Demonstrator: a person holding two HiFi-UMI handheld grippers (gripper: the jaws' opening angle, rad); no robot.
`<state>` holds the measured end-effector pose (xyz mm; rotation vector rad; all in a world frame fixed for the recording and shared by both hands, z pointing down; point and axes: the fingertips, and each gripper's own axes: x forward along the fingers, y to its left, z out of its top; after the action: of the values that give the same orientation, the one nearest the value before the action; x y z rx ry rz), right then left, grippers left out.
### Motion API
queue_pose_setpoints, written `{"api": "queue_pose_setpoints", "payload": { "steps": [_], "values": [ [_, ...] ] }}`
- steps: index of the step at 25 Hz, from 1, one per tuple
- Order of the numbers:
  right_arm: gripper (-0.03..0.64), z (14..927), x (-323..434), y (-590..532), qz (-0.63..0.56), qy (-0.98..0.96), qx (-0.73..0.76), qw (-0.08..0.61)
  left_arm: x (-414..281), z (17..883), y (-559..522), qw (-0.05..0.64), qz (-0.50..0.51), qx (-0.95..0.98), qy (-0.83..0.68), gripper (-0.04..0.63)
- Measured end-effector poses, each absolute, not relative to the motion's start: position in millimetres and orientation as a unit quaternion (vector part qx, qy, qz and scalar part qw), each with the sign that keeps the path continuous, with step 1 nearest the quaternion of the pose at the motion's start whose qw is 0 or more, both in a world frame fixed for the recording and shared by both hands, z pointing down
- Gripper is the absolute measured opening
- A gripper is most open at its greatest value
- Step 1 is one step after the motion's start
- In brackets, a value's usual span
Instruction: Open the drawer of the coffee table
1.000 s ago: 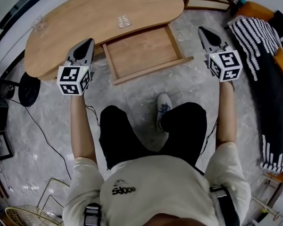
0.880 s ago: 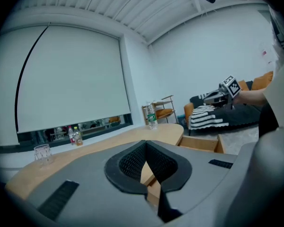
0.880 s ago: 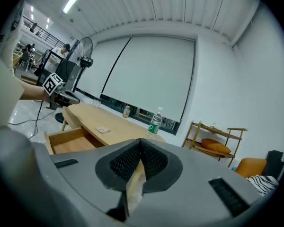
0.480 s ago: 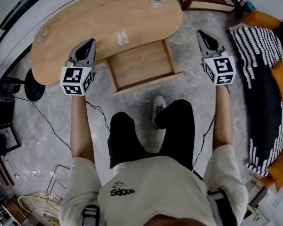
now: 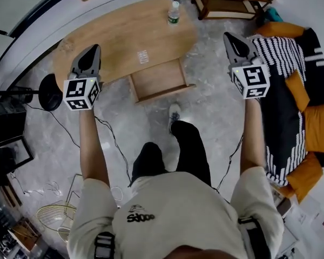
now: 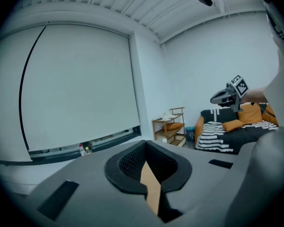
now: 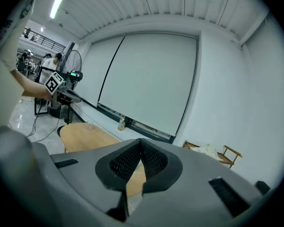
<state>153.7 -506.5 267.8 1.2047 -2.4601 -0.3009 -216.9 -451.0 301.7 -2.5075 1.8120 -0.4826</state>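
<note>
Drawer of the coffee table: stands pulled out from under the worktop's near edge, its front toward the person's shoe. On the worktop: a small flat packet just back from the near edge, above the drawer, and a clear bottle upright at the far right end. Left gripper: in the air, seen over the worktop's left end, jaws closed on nothing. Right gripper: in the air off the worktop's right end, jaws closed, likewise empty. Both are well apart from the drawer. Further right, a striped blanket lies on a sofa.
</note>
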Motion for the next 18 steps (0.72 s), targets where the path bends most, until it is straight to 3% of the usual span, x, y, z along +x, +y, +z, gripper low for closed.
{"api": "queue_pose_setpoints", "payload": {
  "steps": [9, 18],
  "values": [
    [0.006, 113, 136, -458, -0.130, -0.887, 0.407, 0.177, -217, 160, -382, 0.030, -0.149, -0.799, 0.582, 0.018],
    [0.006, 44, 104, -359, -0.146, -0.896, 0.394, 0.143, -220, 102, -268, 0.041, -0.125, -0.804, 0.580, 0.018]
  ]
}}
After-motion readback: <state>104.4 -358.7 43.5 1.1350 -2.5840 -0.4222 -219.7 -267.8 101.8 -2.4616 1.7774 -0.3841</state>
